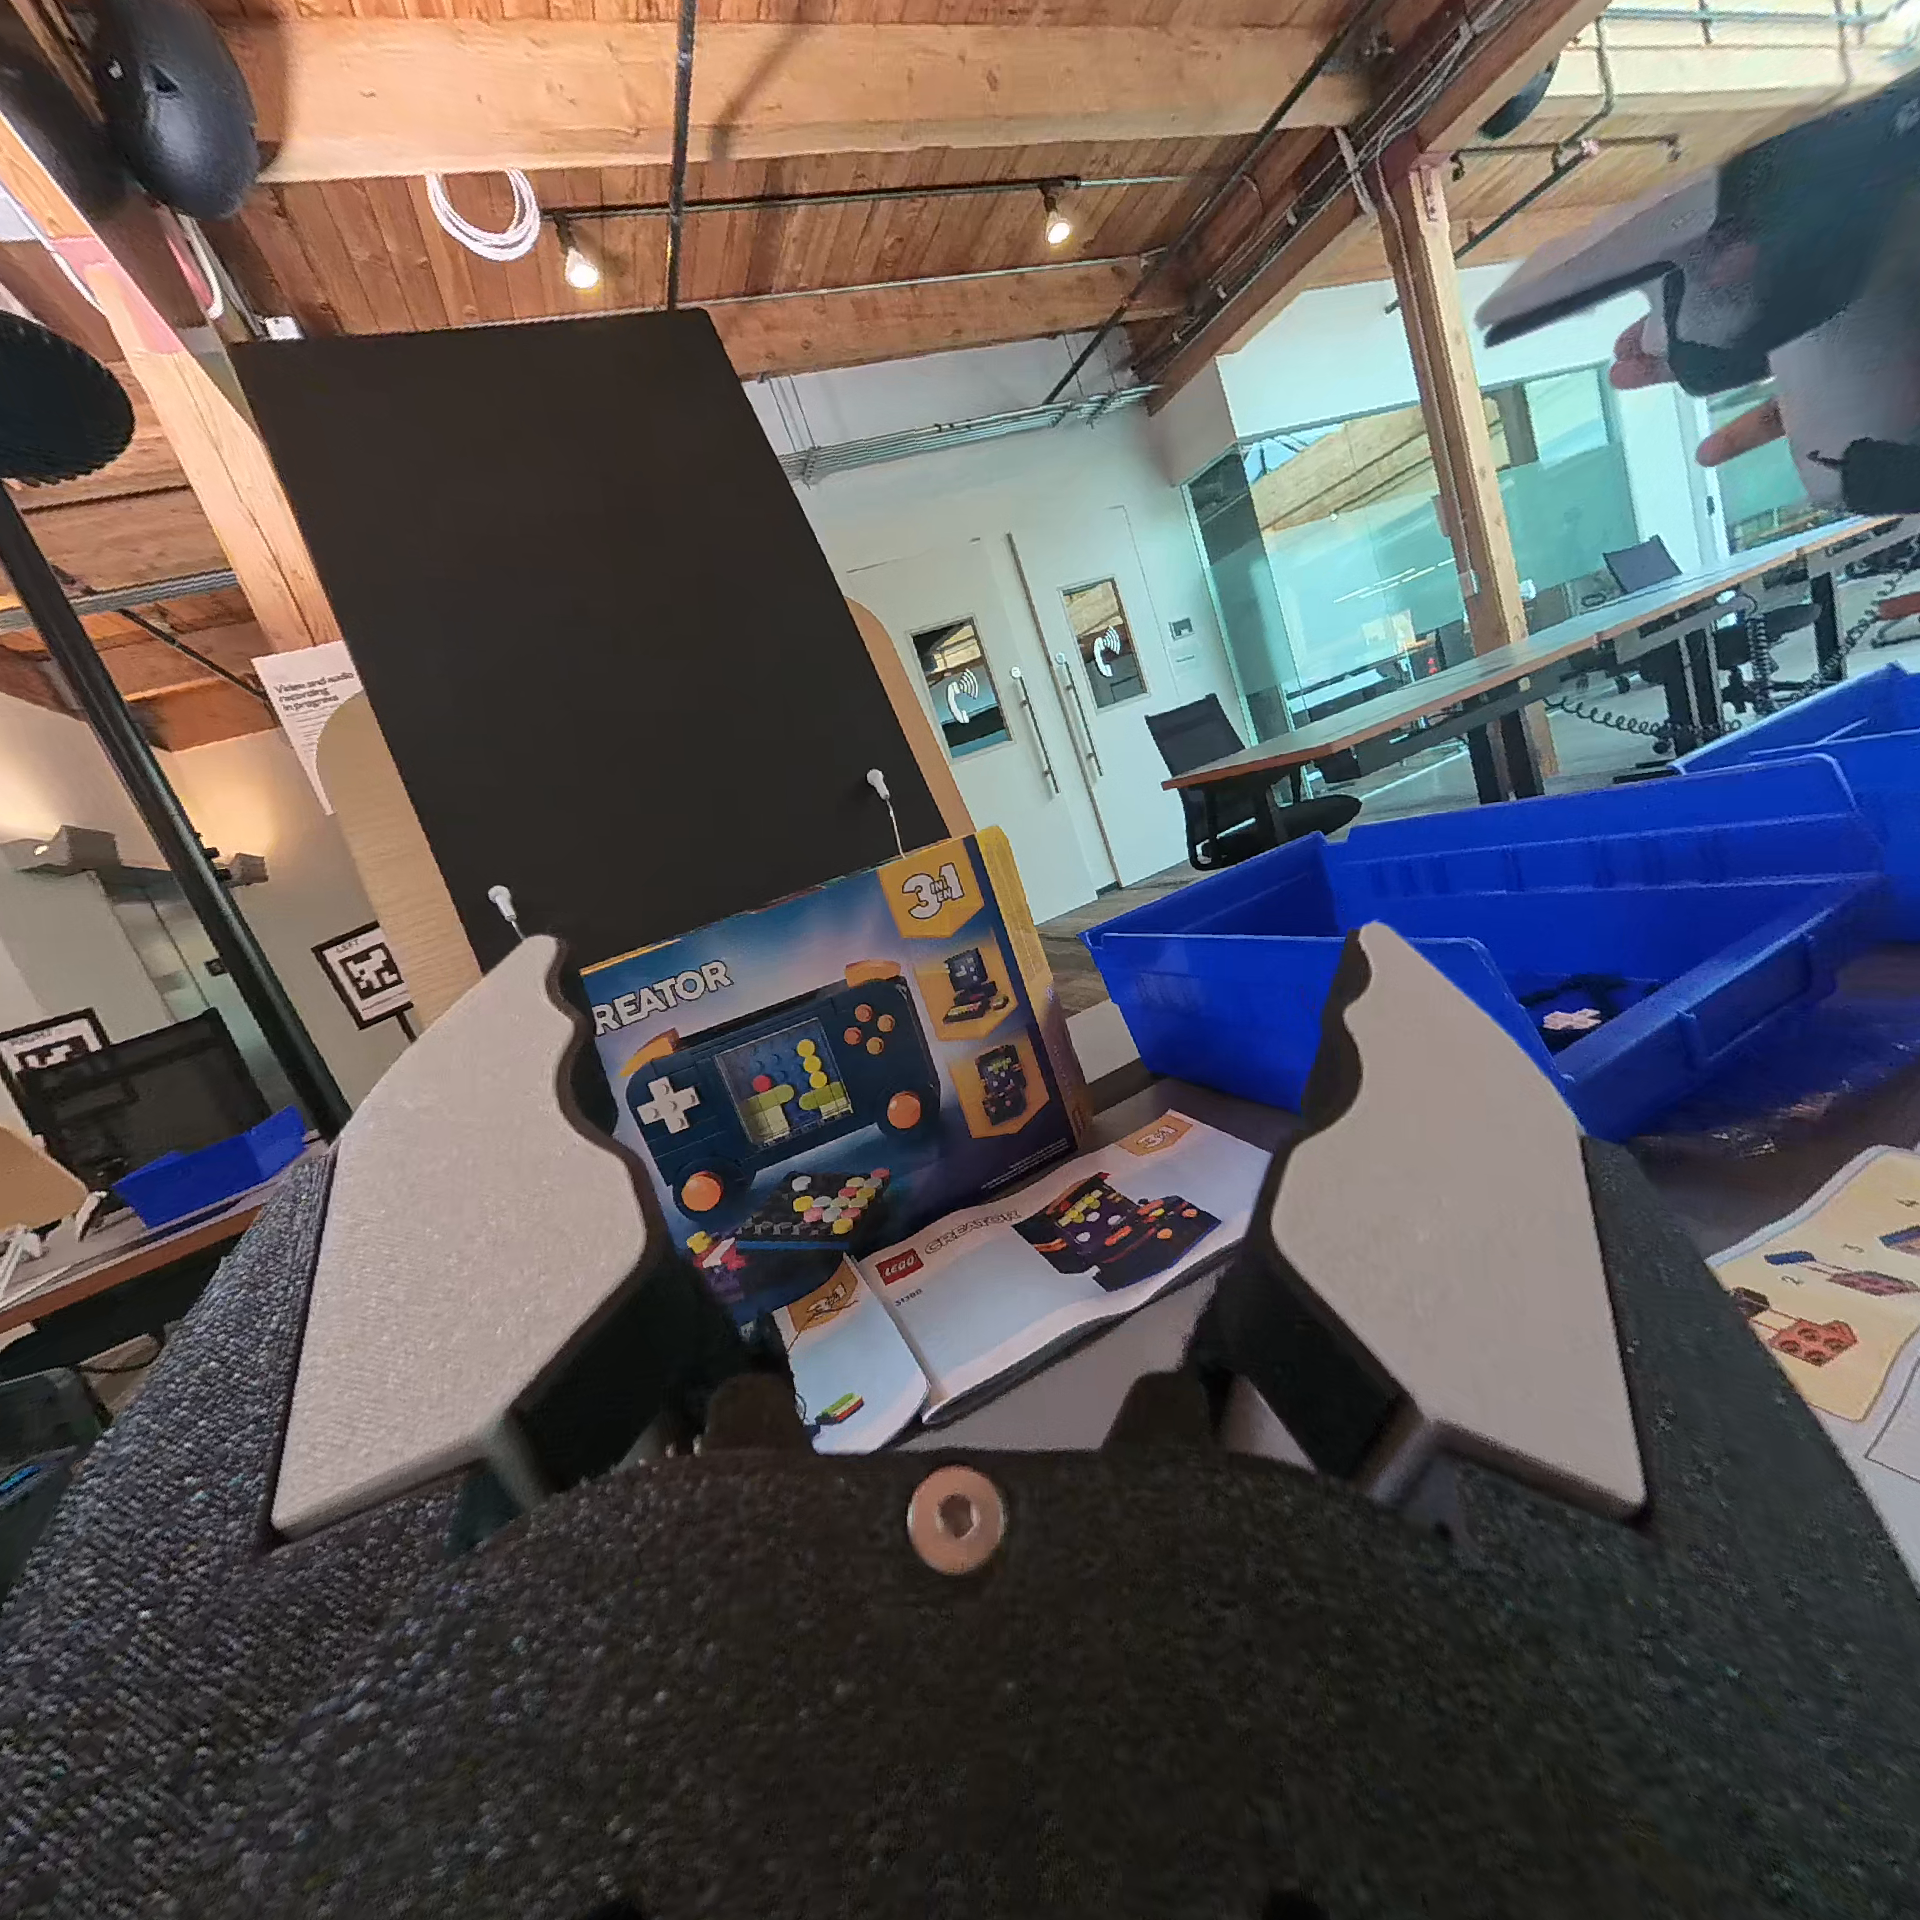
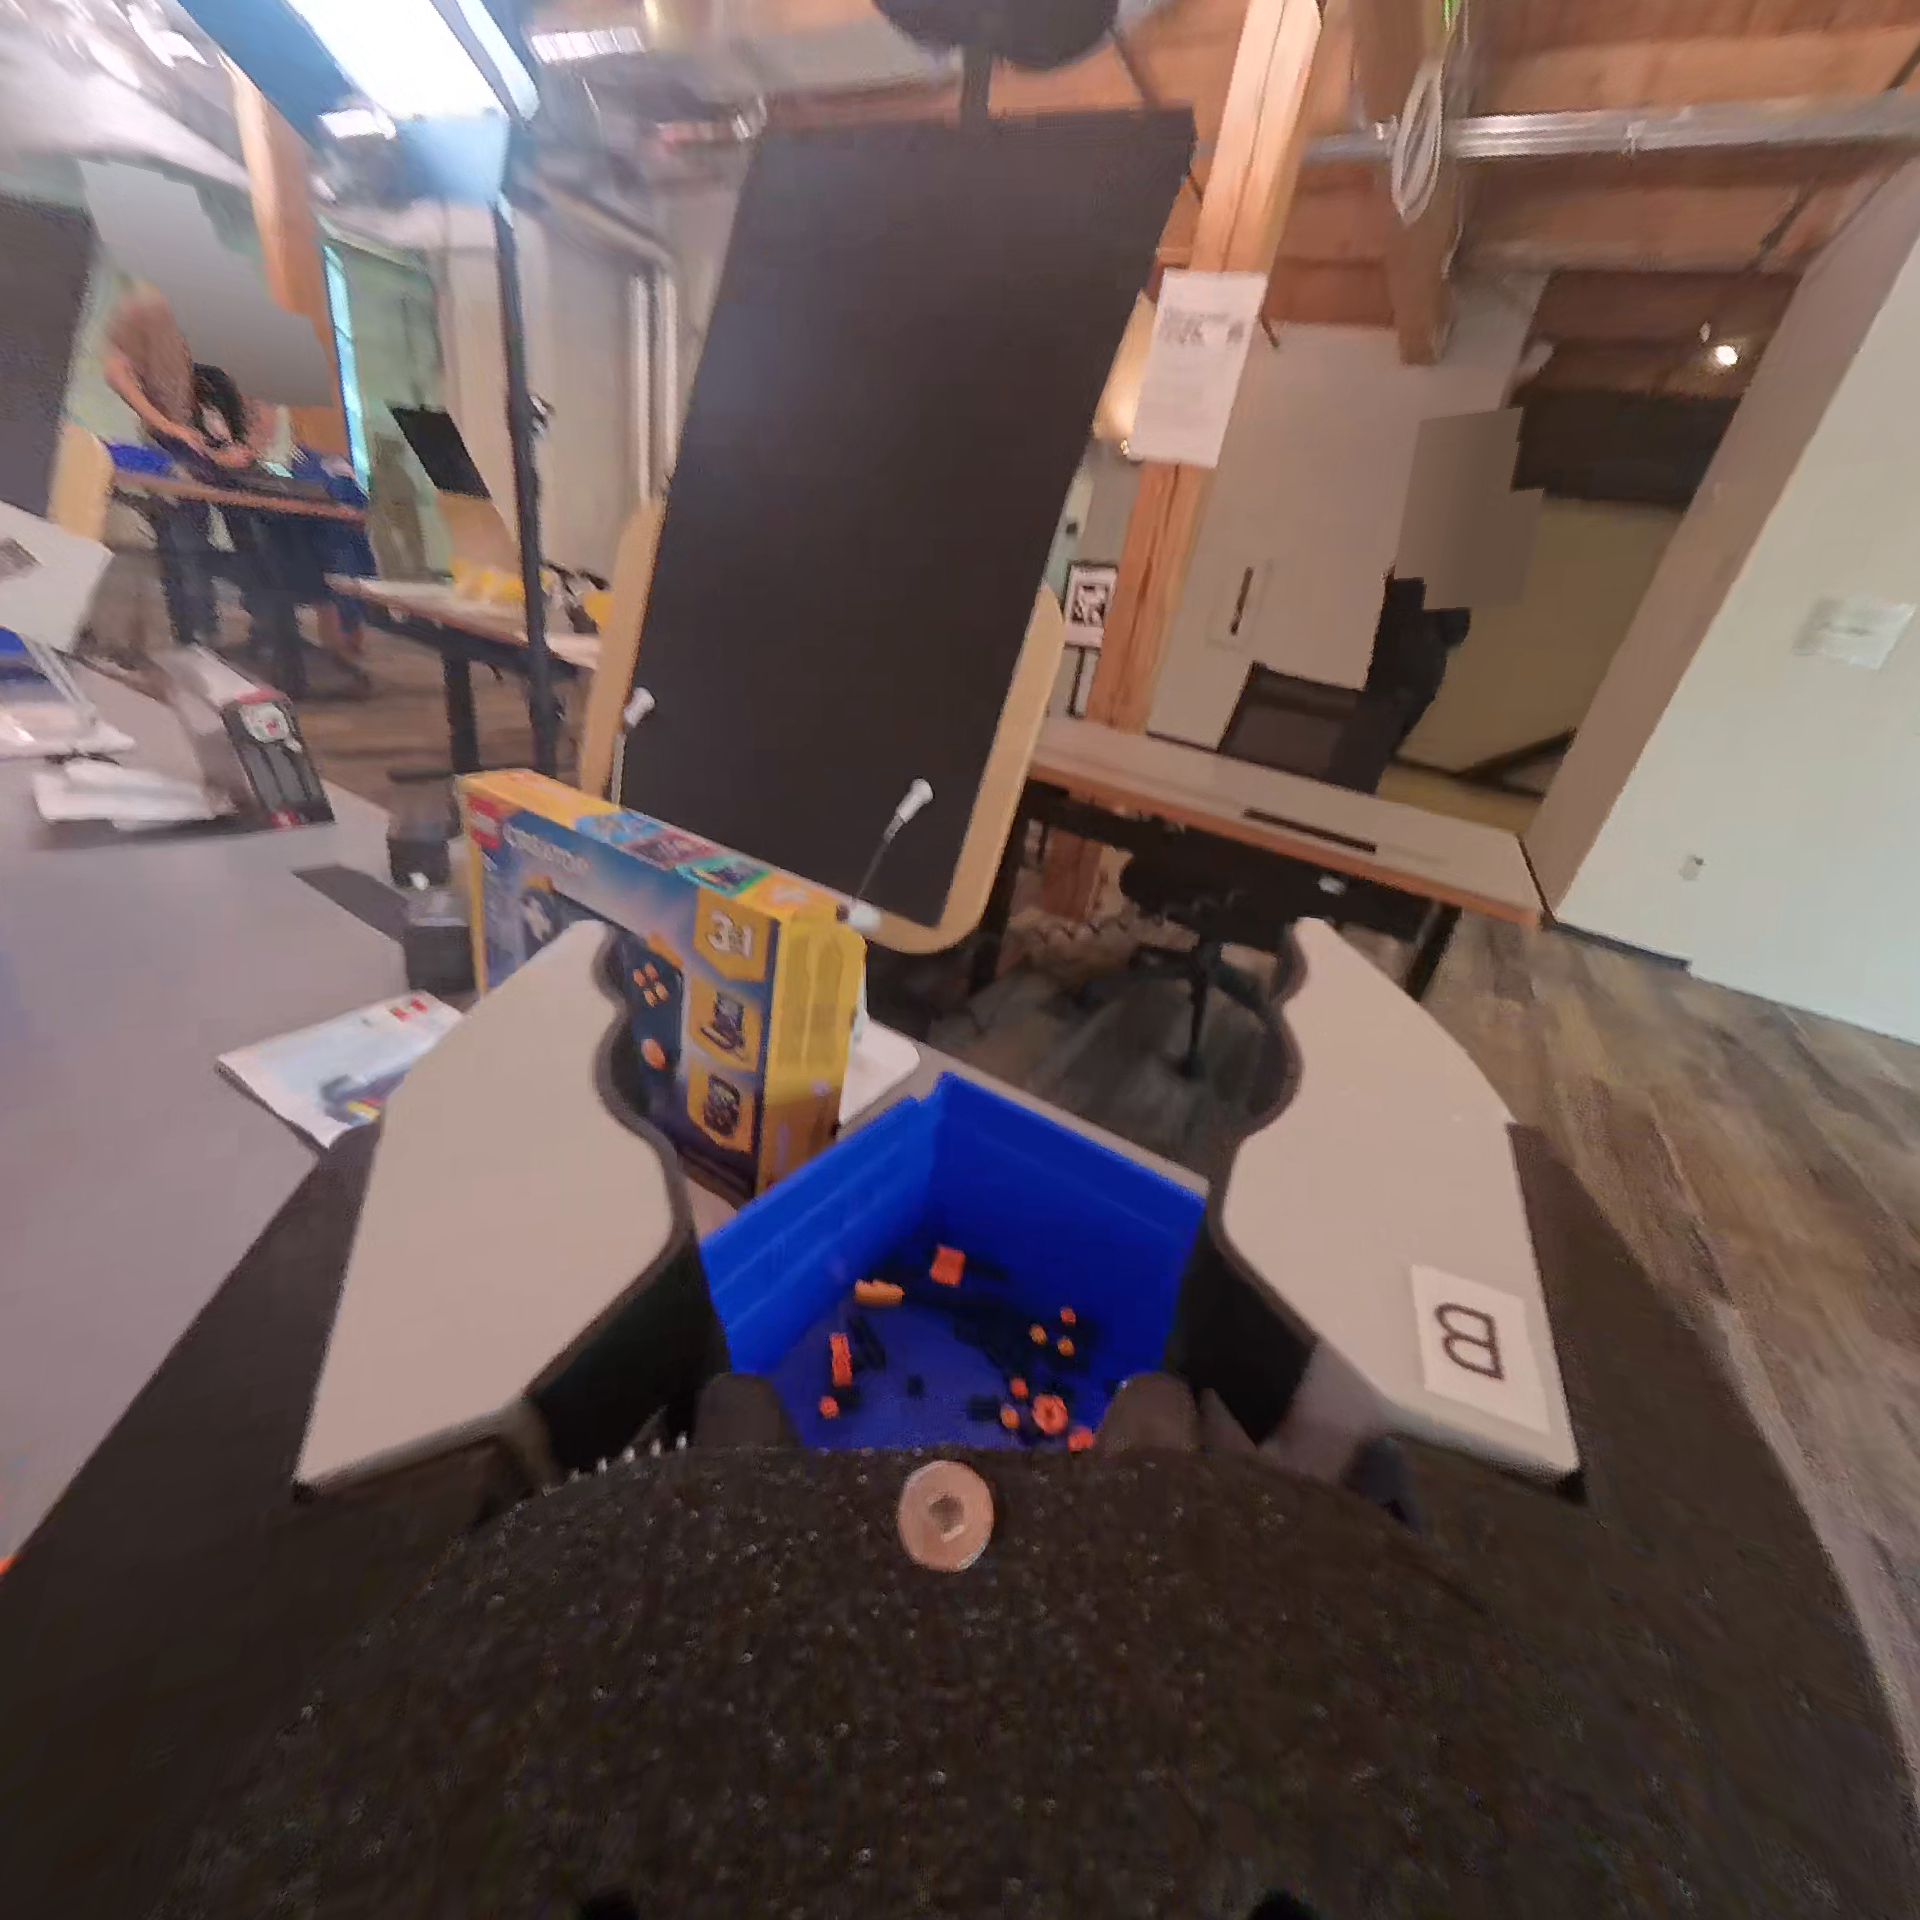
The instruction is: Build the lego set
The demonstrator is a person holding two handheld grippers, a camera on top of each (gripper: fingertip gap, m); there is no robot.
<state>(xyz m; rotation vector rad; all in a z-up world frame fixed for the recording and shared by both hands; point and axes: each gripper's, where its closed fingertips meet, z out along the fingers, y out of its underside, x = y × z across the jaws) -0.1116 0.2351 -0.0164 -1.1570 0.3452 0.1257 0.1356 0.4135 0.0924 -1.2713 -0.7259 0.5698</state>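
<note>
My left gripper [image 1: 951, 997] is open and holds nothing; it is raised above the table and faces a toy brick set box [image 1: 831, 1049] that stands upright. A small black brick plate with coloured studs [image 1: 805, 1210] lies in front of the box, and an instruction booklet [image 1: 1039, 1268] lies open beside it. My right gripper [image 2: 951, 997] is open and holds nothing; it hovers over a blue bin [image 2: 956, 1247] with several small orange and dark bricks [image 2: 977, 1340] on its floor. The same box [image 2: 717, 997] stands to the left of that bin. The other gripper shows blurred at the upper right of the left wrist view [image 1: 1766, 312].
Several blue bins [image 1: 1558, 935] stand to the right on the table, with a printed sheet [image 1: 1829, 1278] near them. A tall black panel [image 1: 561, 644] stands behind the box, also in the right wrist view [image 2: 883, 499]. Another booklet [image 2: 332, 1060] lies at the left. Desks and chairs stand behind.
</note>
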